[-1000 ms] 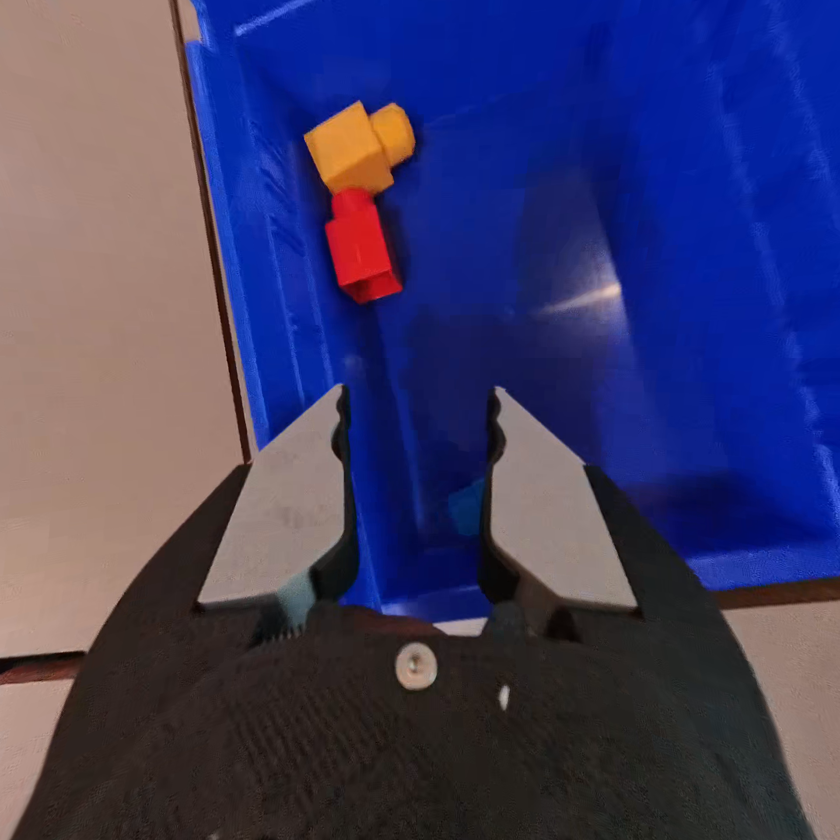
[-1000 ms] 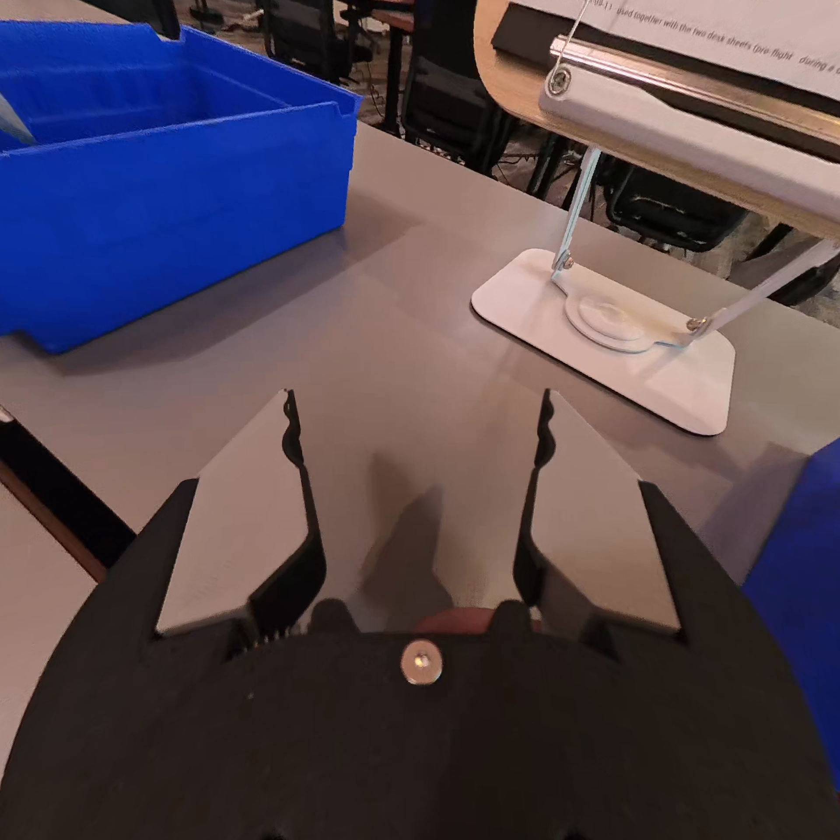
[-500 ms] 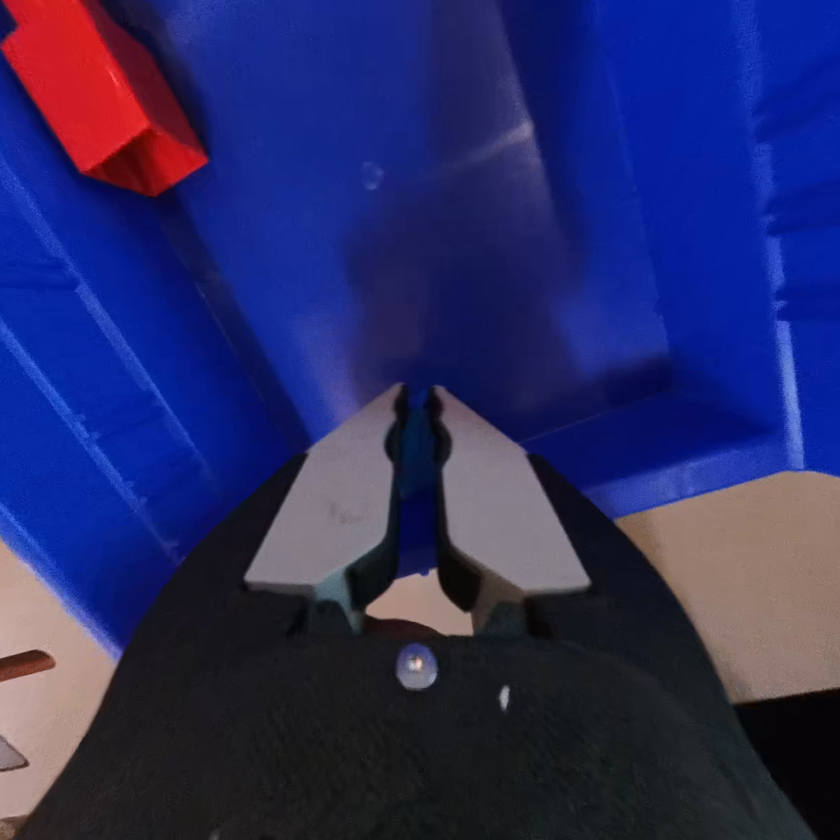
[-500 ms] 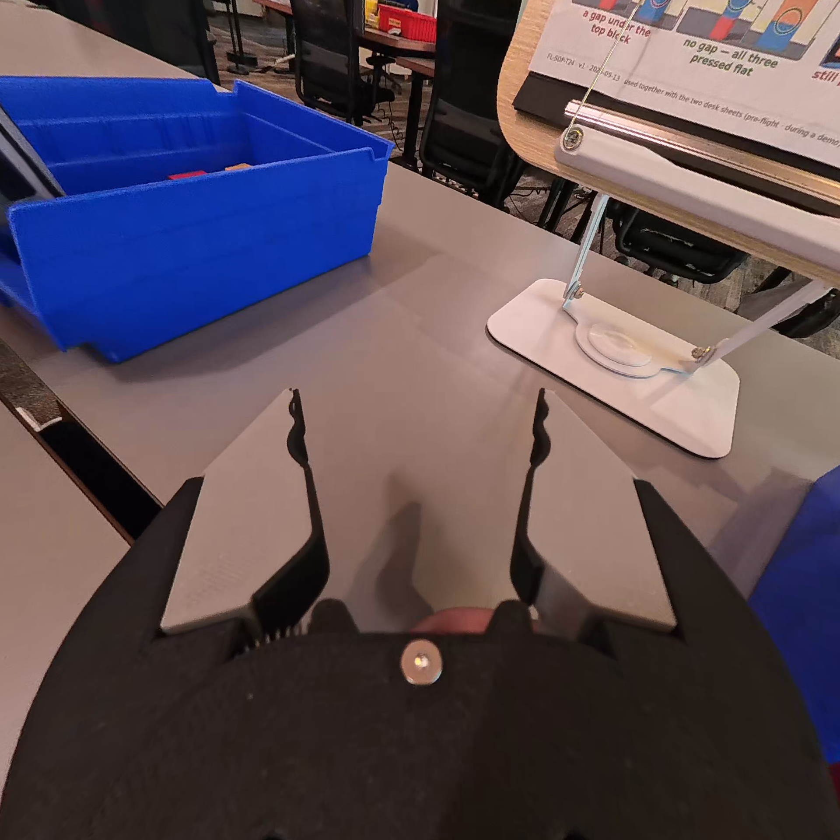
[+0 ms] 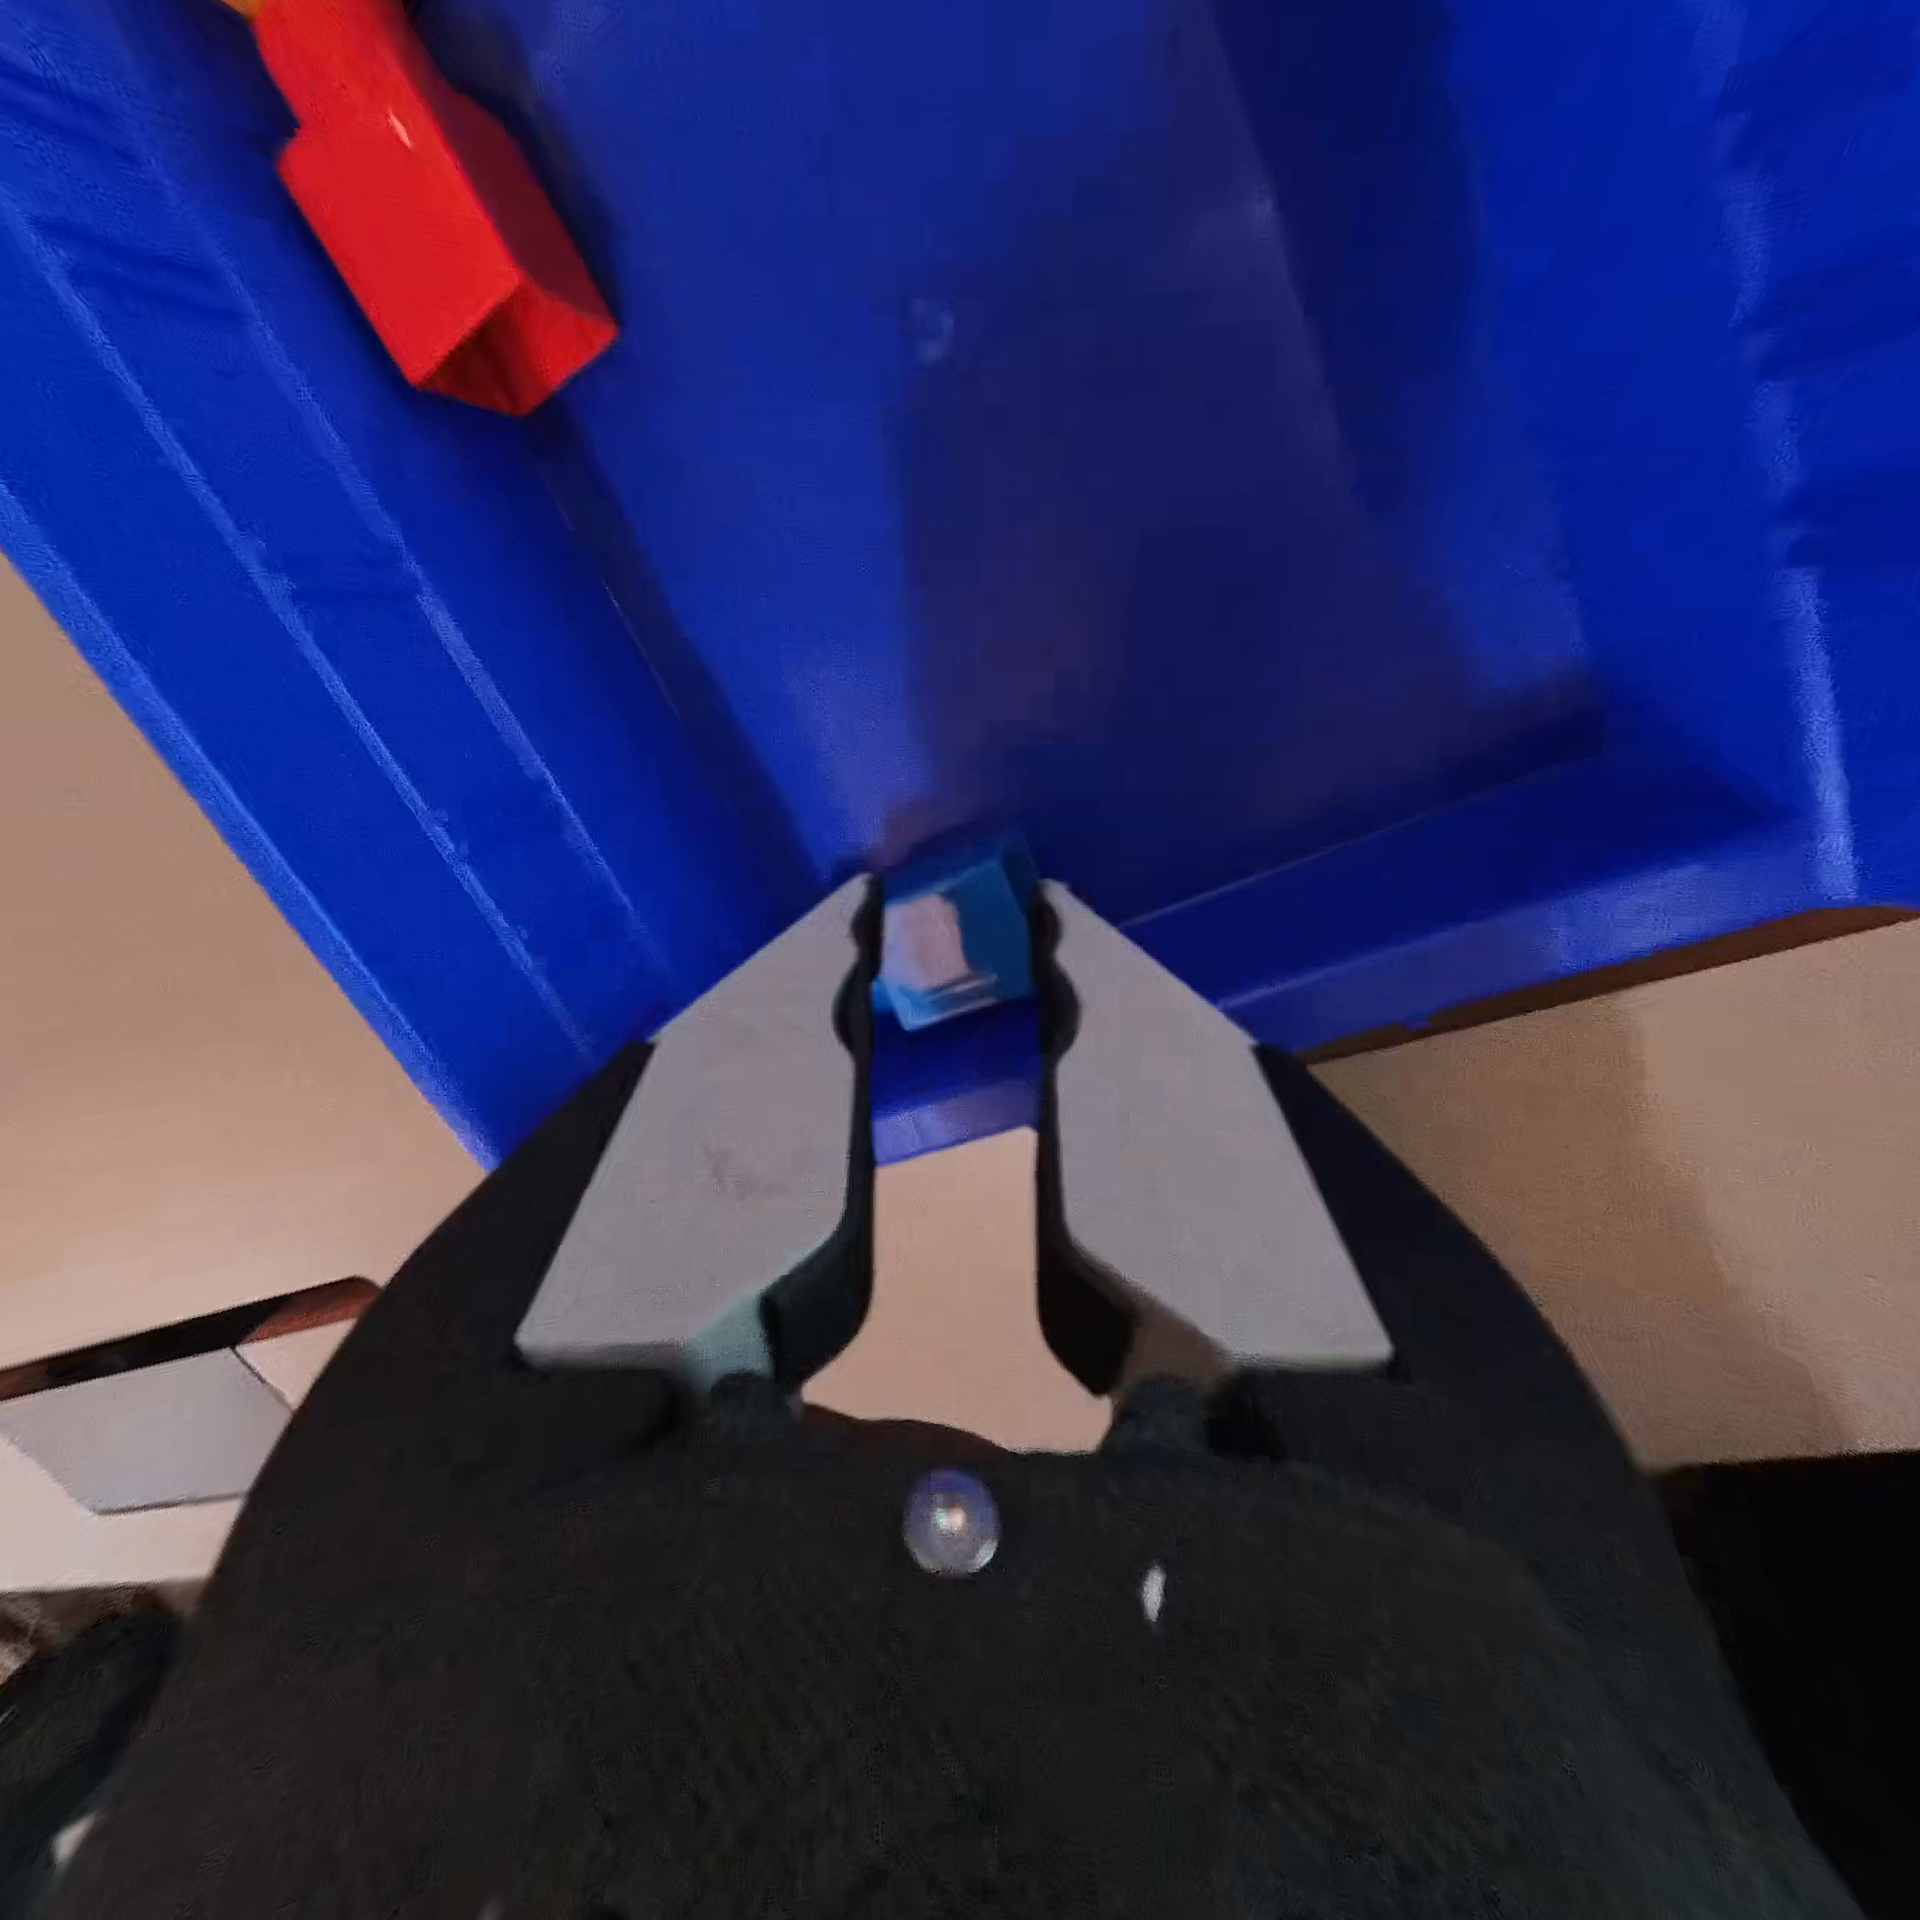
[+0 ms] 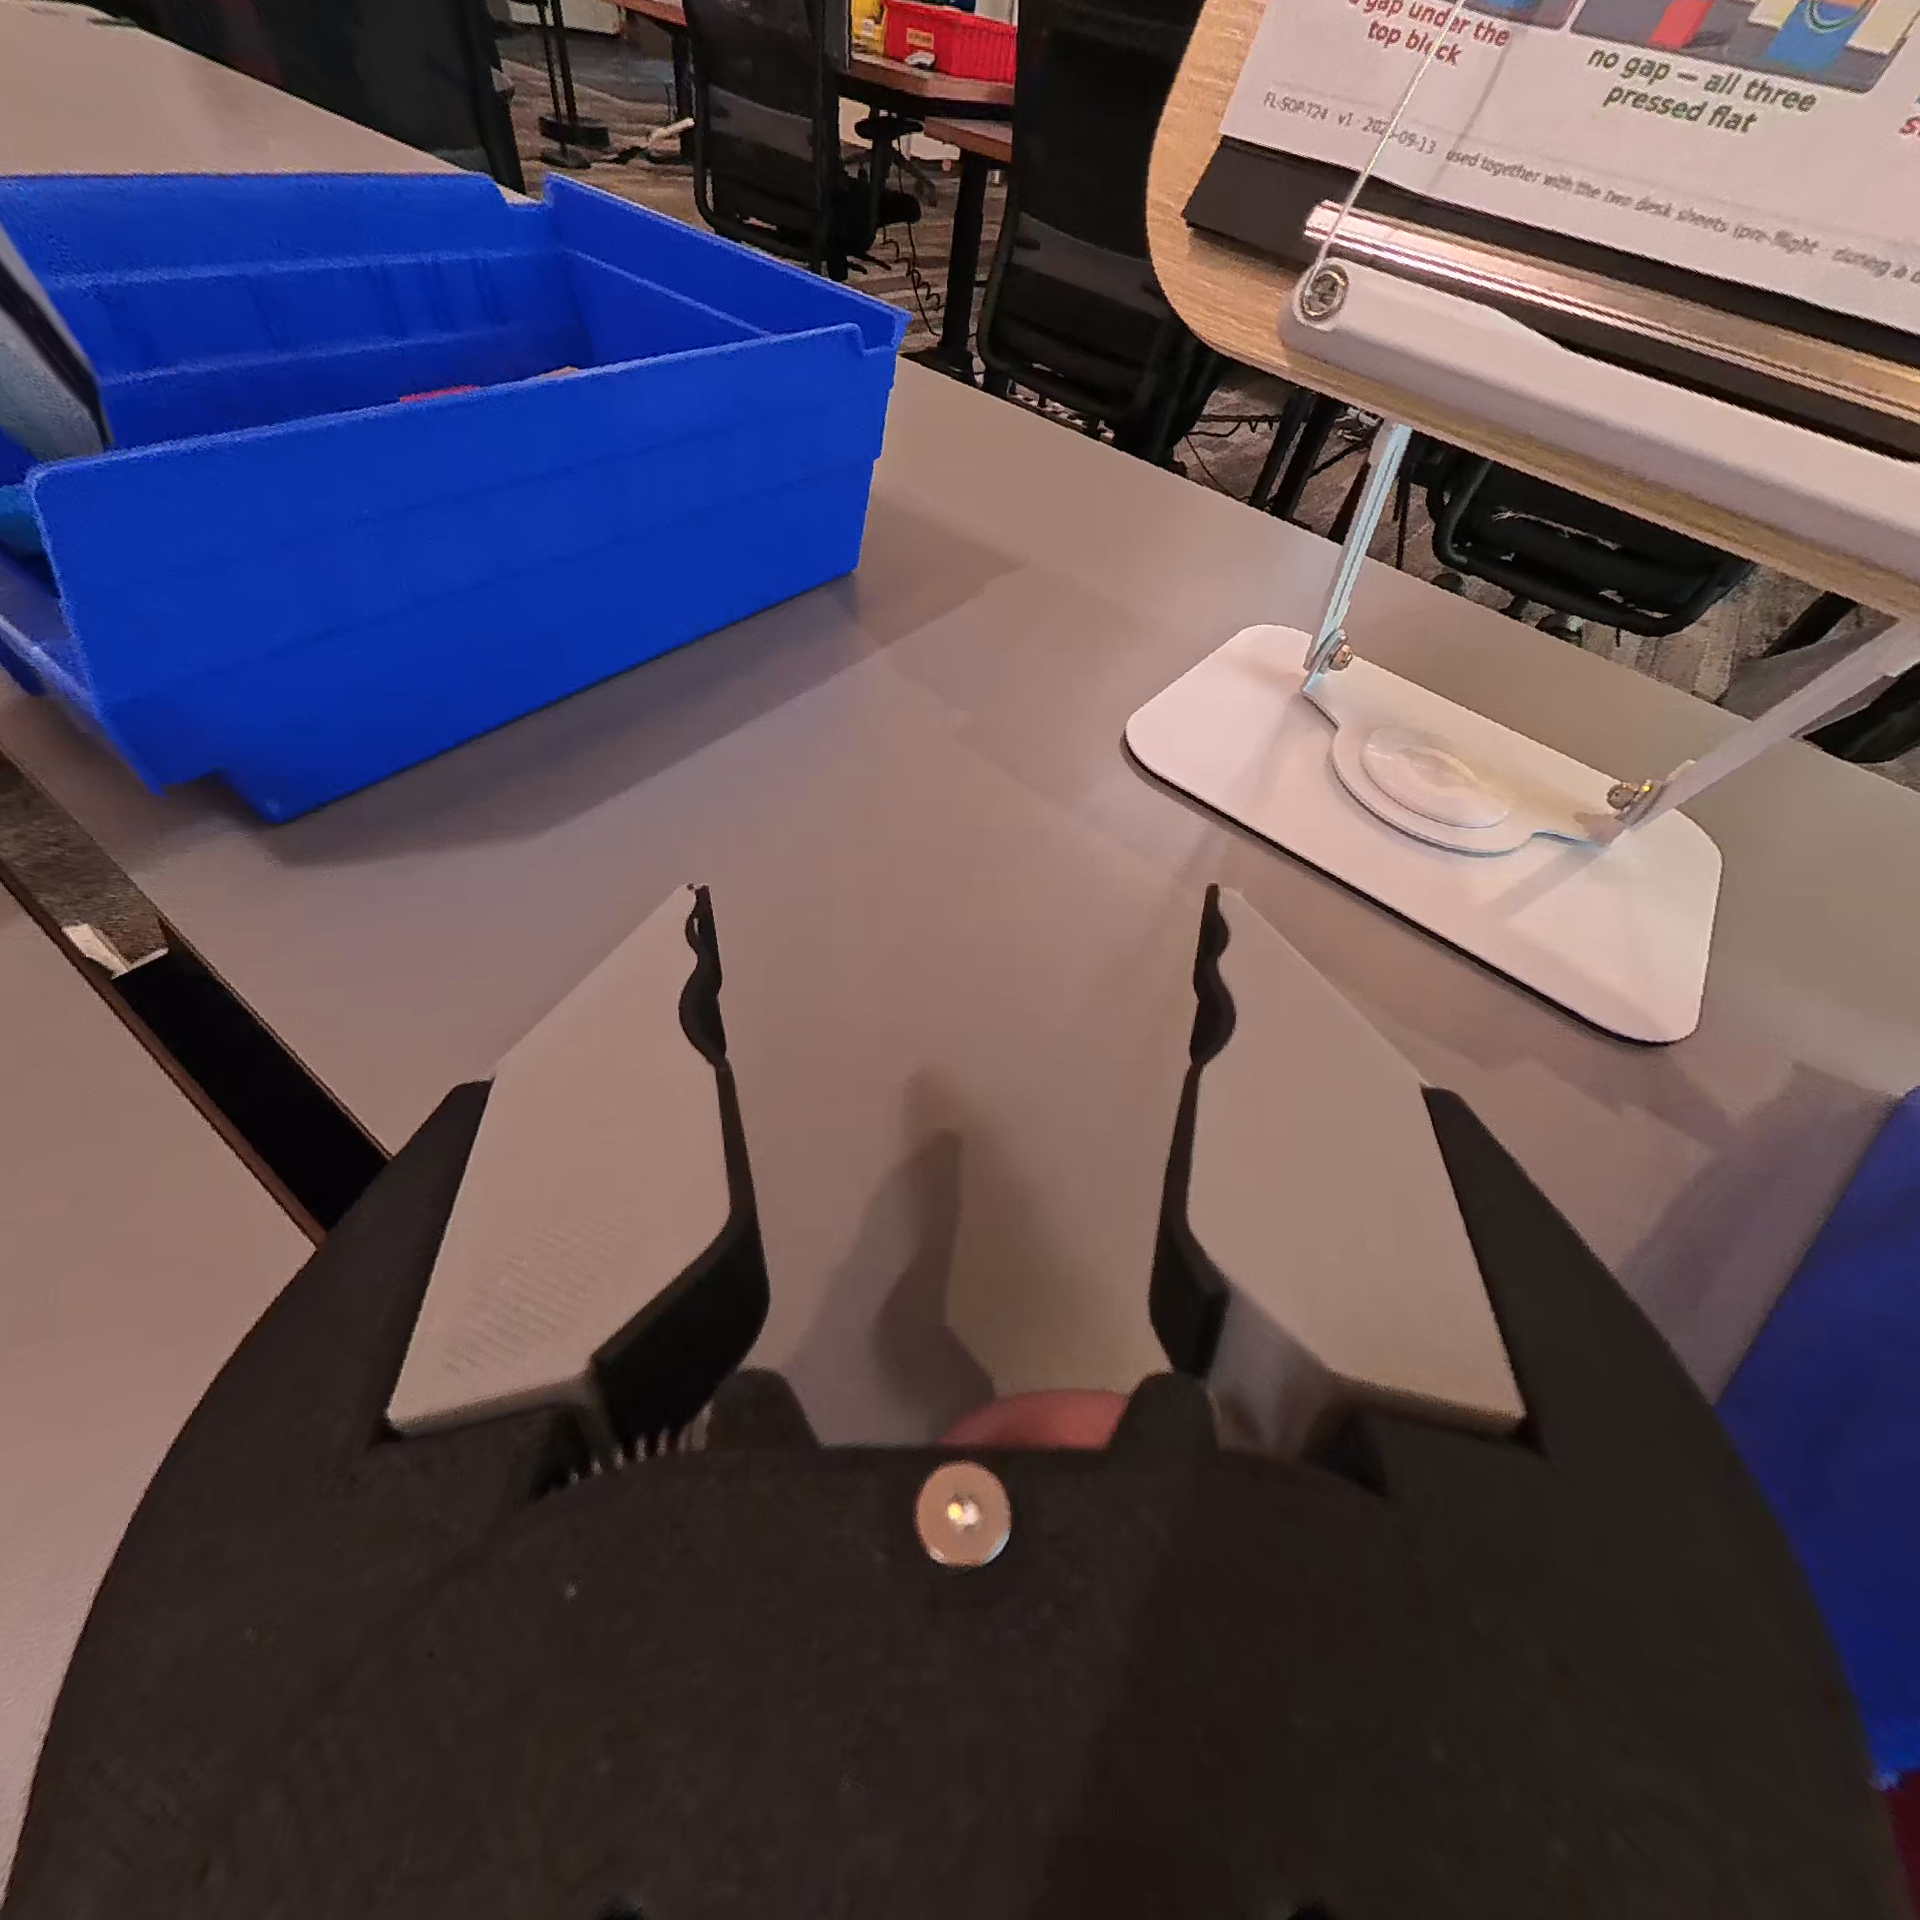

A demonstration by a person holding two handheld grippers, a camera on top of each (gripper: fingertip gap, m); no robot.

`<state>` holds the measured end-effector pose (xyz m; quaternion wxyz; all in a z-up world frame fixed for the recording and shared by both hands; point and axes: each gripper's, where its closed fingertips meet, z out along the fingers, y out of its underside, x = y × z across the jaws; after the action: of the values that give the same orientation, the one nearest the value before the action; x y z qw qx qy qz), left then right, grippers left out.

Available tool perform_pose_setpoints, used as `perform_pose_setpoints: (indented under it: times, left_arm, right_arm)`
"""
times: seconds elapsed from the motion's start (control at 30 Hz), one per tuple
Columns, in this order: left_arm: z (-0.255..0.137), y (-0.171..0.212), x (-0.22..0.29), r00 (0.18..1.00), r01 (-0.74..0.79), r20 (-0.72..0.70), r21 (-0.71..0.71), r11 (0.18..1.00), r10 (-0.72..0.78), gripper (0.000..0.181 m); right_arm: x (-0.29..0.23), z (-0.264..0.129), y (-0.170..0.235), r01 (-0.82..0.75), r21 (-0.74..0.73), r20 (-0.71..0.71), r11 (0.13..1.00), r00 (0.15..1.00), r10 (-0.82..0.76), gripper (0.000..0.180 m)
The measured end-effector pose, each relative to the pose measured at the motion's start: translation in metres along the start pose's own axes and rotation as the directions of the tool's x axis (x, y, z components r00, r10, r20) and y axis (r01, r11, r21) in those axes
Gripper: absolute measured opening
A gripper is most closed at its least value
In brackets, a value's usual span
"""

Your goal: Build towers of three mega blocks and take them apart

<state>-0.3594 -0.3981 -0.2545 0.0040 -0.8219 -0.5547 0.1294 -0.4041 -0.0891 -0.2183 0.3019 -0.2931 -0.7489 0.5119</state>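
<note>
Blue block pinched over the bin corner

Claws were the nearest things in both views. The left claw (image 5: 951, 925) was clamped on a small blue block (image 5: 951, 951), its two grey fingers (image 5: 727, 1143) pressing the block's sides near their tips. The block hung above the near corner of a blue bin (image 5: 1247, 468); whether it touched the bin floor could not be told, since the picture was blurred. A red block (image 5: 436, 239) lay on its side farther in, close to the bin's left wall, with its hollow end facing the camera. A sliver of an orange piece touched its far end at the picture's top edge.

The right claw (image 6: 954, 935) stood wide apart and held nothing, above bare grey counter (image 6: 935, 727). From this side the blue bin (image 6: 468, 540) sat to the left on the counter, well apart from the claw, with a bit of red just visible over its wall. A white stand (image 6: 1455, 831) with a flat base stood to the right, carrying a tilted board with a printed sheet (image 6: 1662, 94). Dark office chairs (image 6: 790, 125) stood beyond the counter.
</note>
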Motion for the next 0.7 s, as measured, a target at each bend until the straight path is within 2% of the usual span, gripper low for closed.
perform_pose_setpoints:
  times: [0.03,0.13,0.37,0.43,0.6,0.7]
  left_arm:
    - [0.003,0.006,-0.001,1.0,0.006,0.011,-0.034,0.999,-0.006,0.04]
    - [0.009,0.007,0.0,0.999,0.039,0.02,-0.042,0.998,-0.038,0.044]
    - [0.026,0.015,-0.012,0.973,-0.063,0.212,-0.128,0.99,0.089,0.025]
    - [0.026,0.009,-0.014,0.966,-0.073,0.24,-0.112,0.991,0.098,0.01]
    - [0.017,-0.001,-0.022,0.953,-0.092,0.281,-0.077,0.993,0.11,0.006]
    - [-0.002,-0.016,-0.023,0.959,-0.078,0.275,0.028,0.997,0.067,0.006]
  right_arm:
    - [-0.001,0.0,0.0,0.005,0.0,0.001,1.0,1.0,-0.005,0.089]
    - [-0.001,-0.001,-0.001,0.013,0.003,-0.002,1.0,1.0,-0.013,0.089]
    - [0.0,-0.002,-0.003,-0.006,0.012,0.004,1.0,1.0,0.006,0.088]
    - [0.0,-0.002,-0.003,-0.007,0.013,0.005,1.0,1.0,0.007,0.088]
    - [-0.002,-0.002,-0.003,-0.006,0.01,0.012,1.0,1.0,0.006,0.087]
    - [-0.004,-0.002,-0.003,-0.002,0.01,0.025,1.0,1.0,0.001,0.085]
